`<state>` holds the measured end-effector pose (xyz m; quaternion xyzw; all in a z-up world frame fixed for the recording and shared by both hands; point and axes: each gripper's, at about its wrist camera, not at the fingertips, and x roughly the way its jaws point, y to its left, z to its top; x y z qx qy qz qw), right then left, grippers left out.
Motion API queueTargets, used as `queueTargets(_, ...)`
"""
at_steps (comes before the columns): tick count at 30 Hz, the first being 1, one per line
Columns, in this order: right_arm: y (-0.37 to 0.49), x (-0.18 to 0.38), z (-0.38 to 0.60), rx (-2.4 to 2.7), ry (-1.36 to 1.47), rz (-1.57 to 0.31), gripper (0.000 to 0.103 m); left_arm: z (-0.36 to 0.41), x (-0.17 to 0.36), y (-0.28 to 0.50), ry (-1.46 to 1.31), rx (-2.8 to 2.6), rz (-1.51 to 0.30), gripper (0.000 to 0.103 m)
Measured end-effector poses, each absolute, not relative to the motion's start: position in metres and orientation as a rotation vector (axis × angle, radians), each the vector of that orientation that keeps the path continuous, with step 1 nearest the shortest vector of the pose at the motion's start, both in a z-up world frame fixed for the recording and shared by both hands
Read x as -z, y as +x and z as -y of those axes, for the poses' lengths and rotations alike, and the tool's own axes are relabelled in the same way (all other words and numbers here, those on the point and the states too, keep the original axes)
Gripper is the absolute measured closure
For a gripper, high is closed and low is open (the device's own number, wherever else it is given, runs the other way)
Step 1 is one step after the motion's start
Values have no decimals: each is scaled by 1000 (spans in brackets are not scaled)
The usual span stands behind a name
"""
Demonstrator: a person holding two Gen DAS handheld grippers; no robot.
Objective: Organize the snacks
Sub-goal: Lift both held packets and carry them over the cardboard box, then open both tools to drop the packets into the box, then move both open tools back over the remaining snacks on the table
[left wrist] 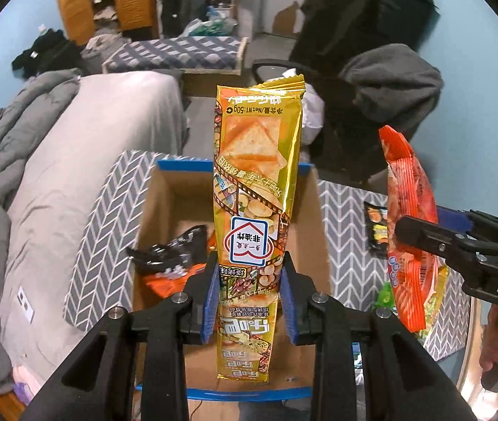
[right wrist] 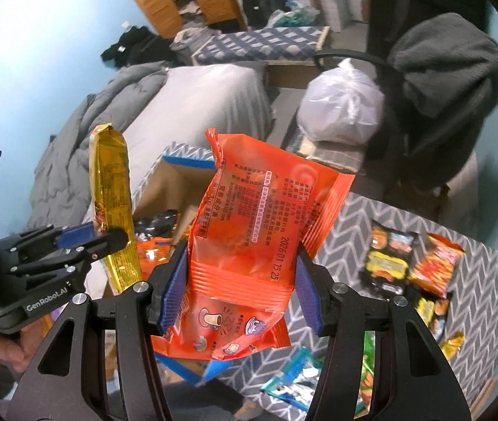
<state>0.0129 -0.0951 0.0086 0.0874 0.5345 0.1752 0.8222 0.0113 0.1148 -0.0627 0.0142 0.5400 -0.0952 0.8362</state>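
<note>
My left gripper [left wrist: 249, 294] is shut on a tall gold snack bag [left wrist: 256, 189], held upright above an open cardboard box [left wrist: 165, 196] with blue-taped edges. A black packet [left wrist: 175, 249] and an orange packet [left wrist: 172, 280] lie inside the box. In the right wrist view my right gripper [right wrist: 240, 287] is shut on an orange snack bag [right wrist: 259, 231], held up just right of the box [right wrist: 172, 179]. The gold bag [right wrist: 112, 193] and left gripper [right wrist: 84, 242] show at the left there. The orange bag [left wrist: 410, 217] and right gripper [left wrist: 421, 235] appear at the right in the left wrist view.
The box sits on a table with a grey chevron cloth [right wrist: 354, 231]. Several snack packets [right wrist: 410, 263] lie on the cloth to the right, more near its front edge [right wrist: 294, 382]. A grey bed [left wrist: 56, 189] is left, a white plastic bag [right wrist: 340, 105] and a chair with dark clothing [right wrist: 449, 73] behind.
</note>
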Motion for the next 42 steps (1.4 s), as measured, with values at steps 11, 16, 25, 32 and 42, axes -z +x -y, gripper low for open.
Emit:
queueTargets(11, 36, 13, 36, -468, 140, -1188, 47, -143, 94, 21, -19, 129, -1201, 72)
queueTargets(16, 41, 28, 14, -488, 136, -1223, 47, -149, 107, 22, -12, 118, -1226, 72)
queueTargets(25, 45, 50, 0, -469, 126, -1278, 46, -154, 125, 25, -3, 109, -1259, 71)
queueTargets(32, 49, 54, -4, -419, 123, -1305, 42, -161, 124, 26, -47, 101, -1263, 66)
queueTargets(42, 48, 42, 2, -394, 141, -1286, 31, -167, 114, 24, -69, 82, -1254, 60)
